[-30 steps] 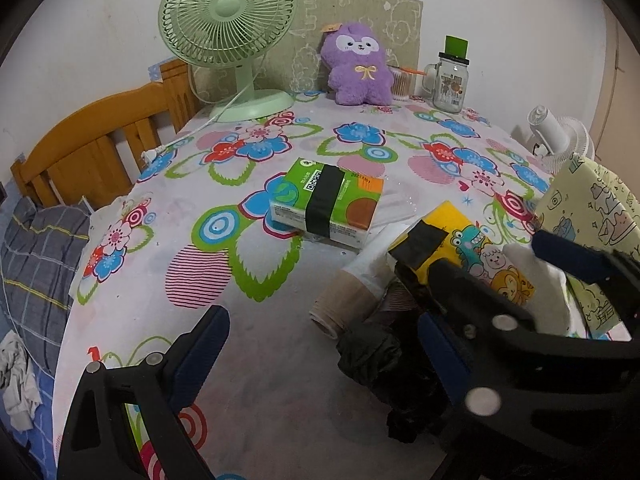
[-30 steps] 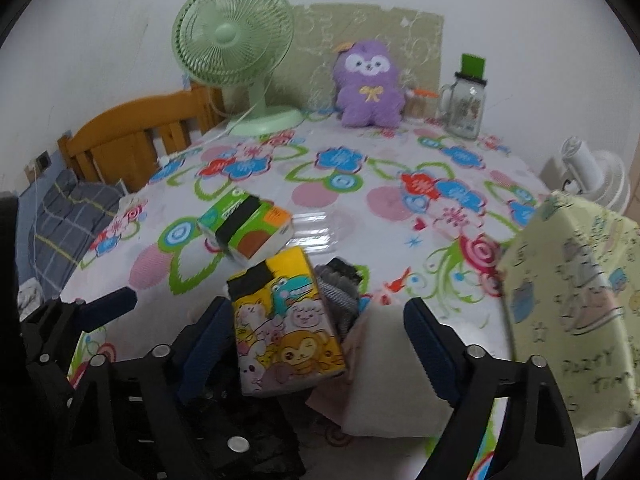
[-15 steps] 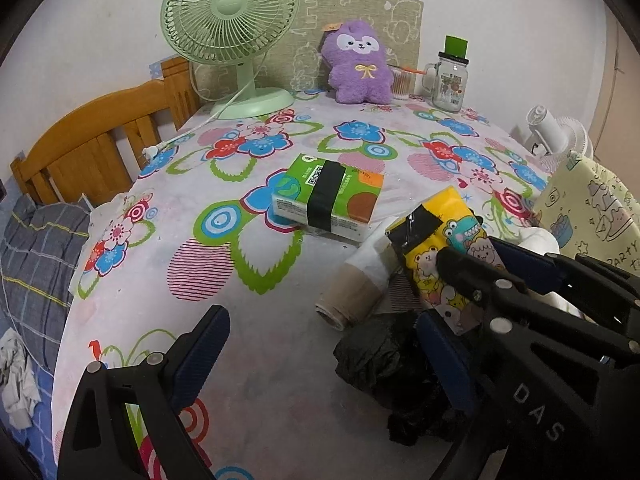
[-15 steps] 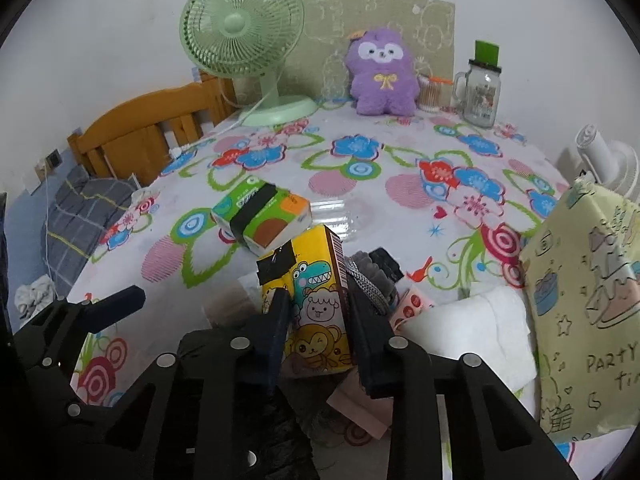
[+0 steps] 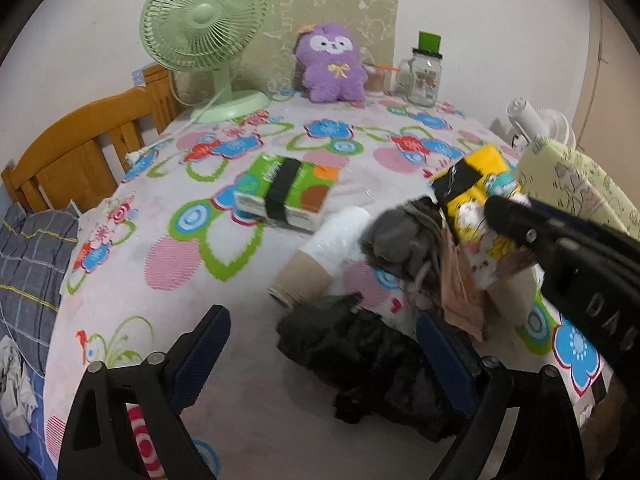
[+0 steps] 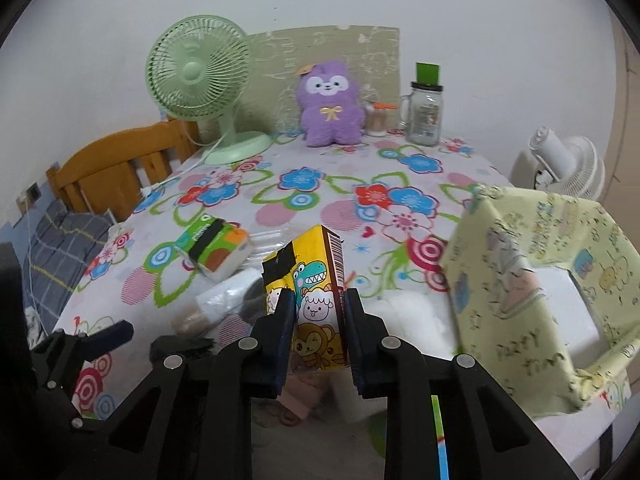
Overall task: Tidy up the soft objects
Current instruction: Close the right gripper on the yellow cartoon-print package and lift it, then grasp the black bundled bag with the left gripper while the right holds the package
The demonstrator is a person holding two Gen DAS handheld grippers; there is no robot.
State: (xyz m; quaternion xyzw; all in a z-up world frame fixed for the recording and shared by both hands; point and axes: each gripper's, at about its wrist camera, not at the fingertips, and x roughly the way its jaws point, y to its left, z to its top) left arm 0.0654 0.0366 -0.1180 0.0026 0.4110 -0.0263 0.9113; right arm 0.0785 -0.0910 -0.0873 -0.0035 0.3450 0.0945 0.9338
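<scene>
My right gripper (image 6: 319, 300) is closing, its pads pressed on a yellow cartoon tissue pack (image 6: 312, 264) held upright above the flowered table (image 6: 304, 208). In the left wrist view the same pack (image 5: 476, 200) hangs at the right over a grey cloth (image 5: 400, 240) and a pink cloth (image 5: 460, 296). My left gripper (image 5: 320, 320) has wide jaws that are closing a little, with nothing gripped. A crumpled black bag (image 5: 368, 360) lies on the table just beyond its fingers. A green tissue pack (image 5: 286, 192) lies mid-table. A purple plush (image 5: 332, 68) sits at the back.
A paper roll (image 5: 312, 268) lies beside the black bag. A pale green patterned box (image 6: 532, 280) stands at the right edge, with white padding (image 6: 408, 312) next to it. At the back are a green fan (image 5: 204, 32) and a glass jar (image 5: 424, 76). A wooden chair (image 5: 80, 148) is on the left.
My right gripper closed on the yellow tissue pack and raised it off the pile, which uncovered the grey cloth. My left gripper stayed in place.
</scene>
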